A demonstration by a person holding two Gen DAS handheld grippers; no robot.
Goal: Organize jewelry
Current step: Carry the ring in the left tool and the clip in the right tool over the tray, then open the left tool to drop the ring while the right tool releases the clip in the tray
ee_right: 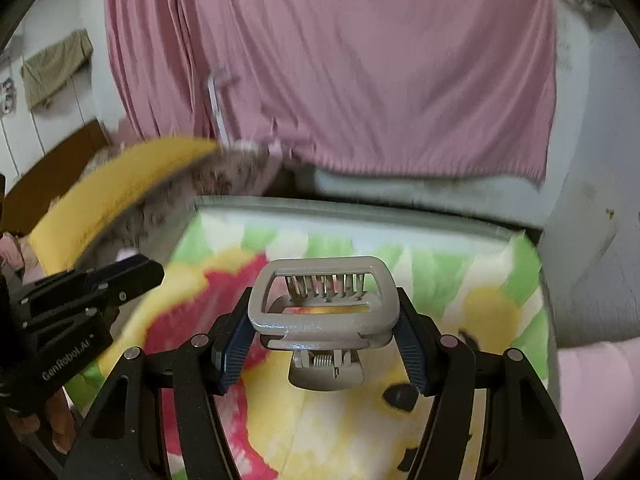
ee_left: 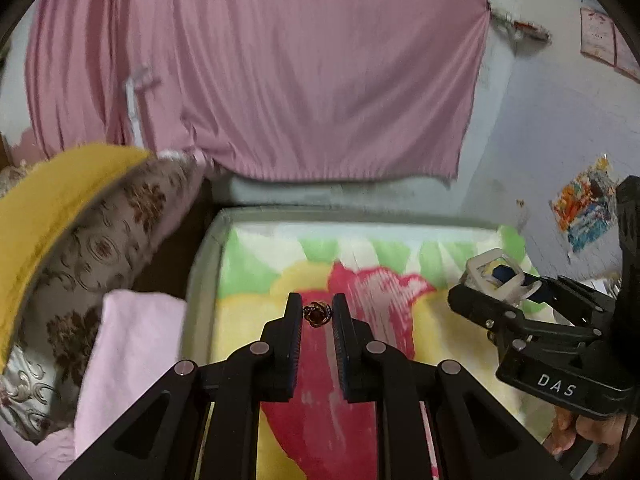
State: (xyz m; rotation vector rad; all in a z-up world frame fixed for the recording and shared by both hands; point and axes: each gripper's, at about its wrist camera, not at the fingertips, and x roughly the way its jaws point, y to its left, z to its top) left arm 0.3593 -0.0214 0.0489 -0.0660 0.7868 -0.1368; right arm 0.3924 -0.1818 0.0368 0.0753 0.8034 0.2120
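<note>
My left gripper [ee_left: 317,310] is shut on a small gold ring with a dark red stone [ee_left: 317,314], held between the fingertips above the floral bedsheet [ee_left: 248,320]. My right gripper [ee_right: 324,316] is shut on a large grey claw hair clip [ee_right: 324,312], its teeth pointing away from me. The clip [ee_left: 494,276] and right gripper [ee_left: 520,320] also show at the right of the left wrist view. The left gripper [ee_right: 120,280] shows at the left of the right wrist view; the ring is hidden there.
A bed with a bright floral sheet [ee_right: 460,288] lies below. Patterned and yellow pillows [ee_left: 80,240] and a folded pink cloth [ee_left: 132,352] lie on the left. A pink curtain [ee_left: 280,80] hangs behind. A small dark object [ee_right: 400,397] lies on the sheet.
</note>
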